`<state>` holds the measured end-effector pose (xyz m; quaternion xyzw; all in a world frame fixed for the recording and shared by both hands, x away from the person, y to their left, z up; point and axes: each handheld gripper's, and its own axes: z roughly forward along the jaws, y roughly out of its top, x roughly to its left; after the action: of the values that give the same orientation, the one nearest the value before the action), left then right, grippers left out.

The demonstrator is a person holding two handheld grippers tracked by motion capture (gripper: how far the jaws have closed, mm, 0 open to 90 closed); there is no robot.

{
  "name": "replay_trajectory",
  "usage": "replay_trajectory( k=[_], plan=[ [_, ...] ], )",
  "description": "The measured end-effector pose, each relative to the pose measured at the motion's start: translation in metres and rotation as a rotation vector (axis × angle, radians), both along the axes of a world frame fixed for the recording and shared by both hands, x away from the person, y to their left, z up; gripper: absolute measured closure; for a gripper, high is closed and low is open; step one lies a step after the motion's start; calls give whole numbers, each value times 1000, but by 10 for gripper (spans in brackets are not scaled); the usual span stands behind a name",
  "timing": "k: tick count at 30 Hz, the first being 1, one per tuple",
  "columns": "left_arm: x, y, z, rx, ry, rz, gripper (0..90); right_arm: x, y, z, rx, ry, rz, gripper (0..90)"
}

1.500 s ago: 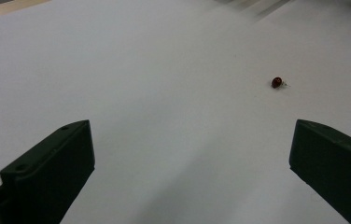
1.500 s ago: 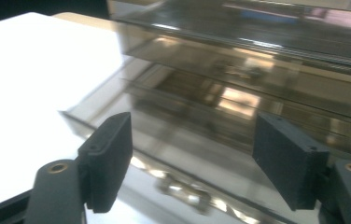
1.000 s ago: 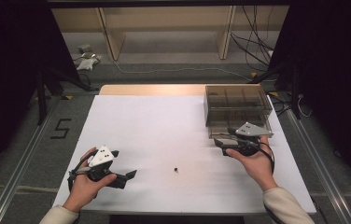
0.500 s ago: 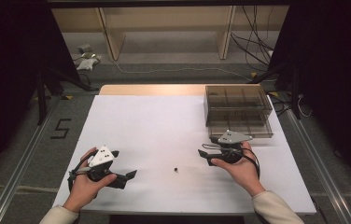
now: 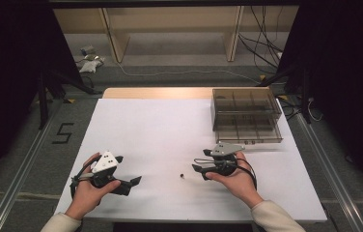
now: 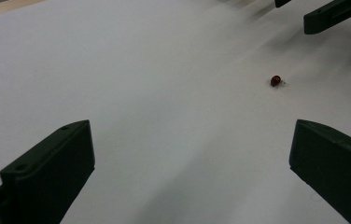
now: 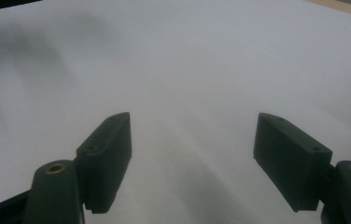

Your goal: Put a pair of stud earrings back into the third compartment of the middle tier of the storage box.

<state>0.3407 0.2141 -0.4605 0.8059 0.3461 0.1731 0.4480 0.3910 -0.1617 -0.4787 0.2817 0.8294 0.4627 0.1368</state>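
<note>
A single small dark-red bead (image 6: 276,80) lies bare on the white worktop (image 5: 170,125), near the front edge and between the two hands; in the high view it is the dark speck (image 5: 181,175) just at nine o'clock of the right gripper (image 5: 200,169), close to its tips but not touching them. That gripper's jaws stand wide apart with nothing between them, only blank worktop showing in the right gripper view. The left gripper (image 5: 133,182) rests well off at the bead's nine o'clock, jaws likewise spread wide and empty, the bead sitting beyond them toward two o'clock in the left gripper view. The step in hand looks like the approach to picking up the bead; the next move would call for lowering the right jaws astride it and closing gently, since so small and round a thing could roll away. One brown clear compartment box (image 5: 246,115) stands at the worktop's far right, at about one o'clock from the bead.
</note>
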Motion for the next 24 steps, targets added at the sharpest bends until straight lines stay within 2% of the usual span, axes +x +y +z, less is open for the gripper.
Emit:
replay_trajectory(
  k=[10, 24],
  plan=[
    [0, 0, 0, 1, 0, -1, 0, -6, 18, -5, -4, 6, 56, 296],
    [0, 0, 0, 1, 1, -1, 0, -12, 37, -13, -31, 33, 103, 328]
  ],
)
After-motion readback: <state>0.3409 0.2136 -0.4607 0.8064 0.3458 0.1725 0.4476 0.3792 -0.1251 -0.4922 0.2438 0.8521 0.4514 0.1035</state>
